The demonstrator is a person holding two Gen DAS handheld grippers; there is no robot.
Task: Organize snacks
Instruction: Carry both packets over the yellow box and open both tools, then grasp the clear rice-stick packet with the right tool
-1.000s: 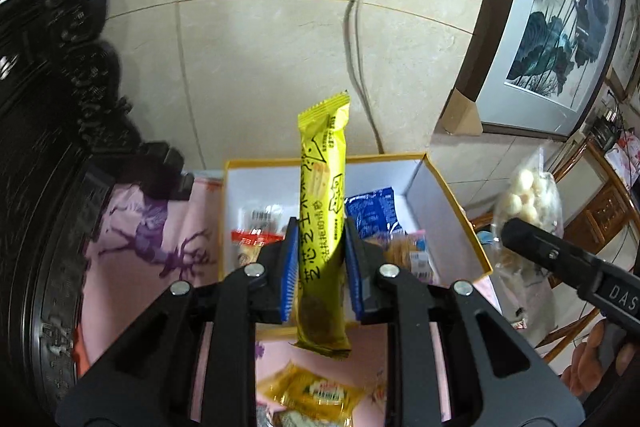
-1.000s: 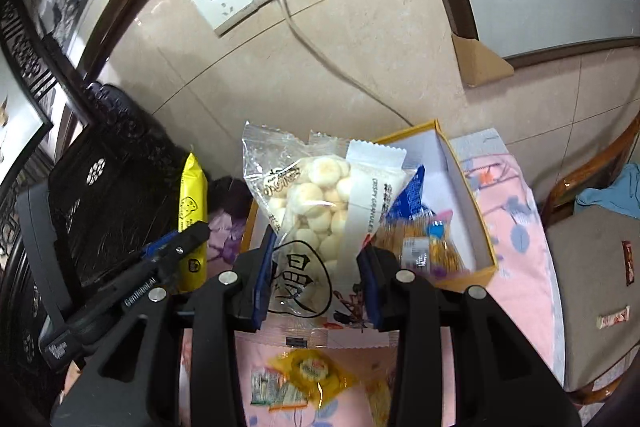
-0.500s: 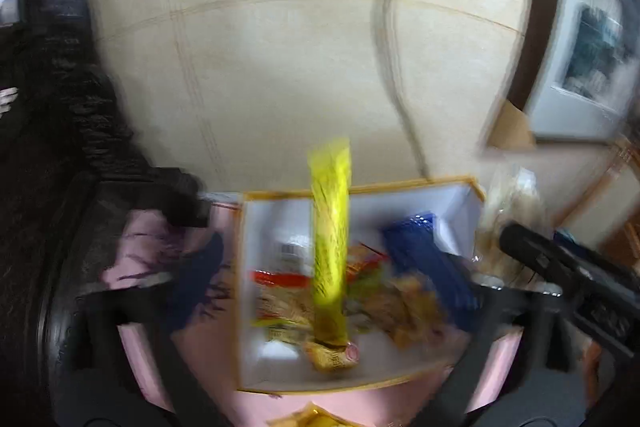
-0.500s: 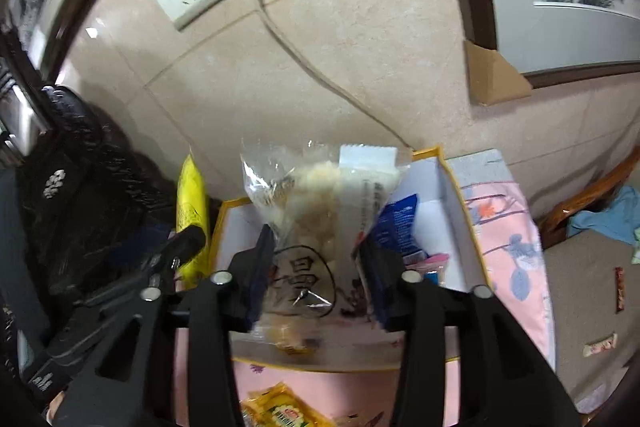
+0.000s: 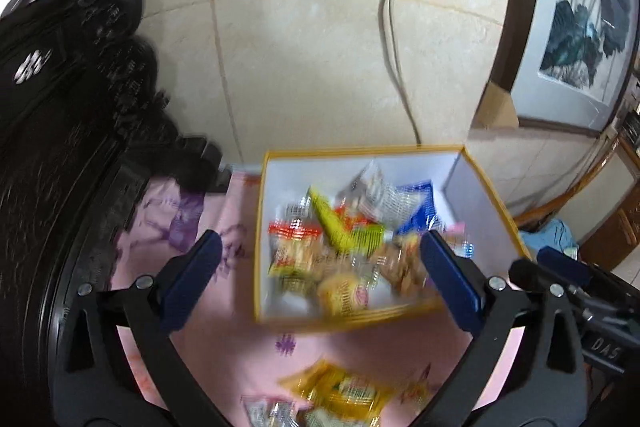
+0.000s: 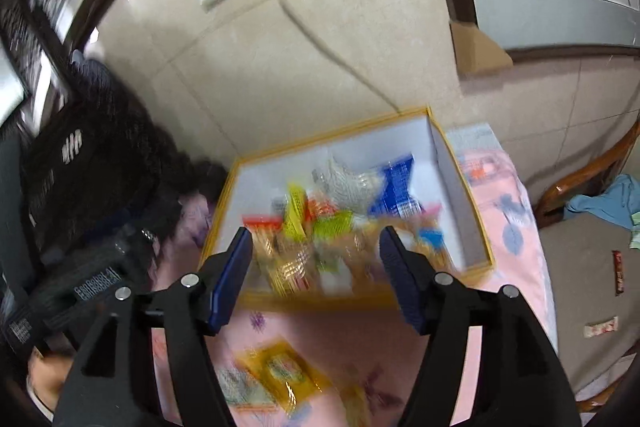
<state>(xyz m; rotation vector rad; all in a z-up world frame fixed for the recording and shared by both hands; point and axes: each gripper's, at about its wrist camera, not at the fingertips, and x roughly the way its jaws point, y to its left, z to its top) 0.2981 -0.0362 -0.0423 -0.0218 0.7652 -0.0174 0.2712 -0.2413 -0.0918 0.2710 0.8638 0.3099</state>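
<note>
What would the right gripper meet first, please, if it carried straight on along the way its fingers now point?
Most likely the heap of snack packets inside the yellow-edged box; the open right gripper is empty. Blur leaves depth uncertain.

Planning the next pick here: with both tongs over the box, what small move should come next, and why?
Probably pull the left tongs back toward the yellow packet lying loose on the pink cloth in front of the box. Both left and right tongs stand open with nothing between them; the right jaws have just been opening. Snacks outside the box remain unsorted.
</note>
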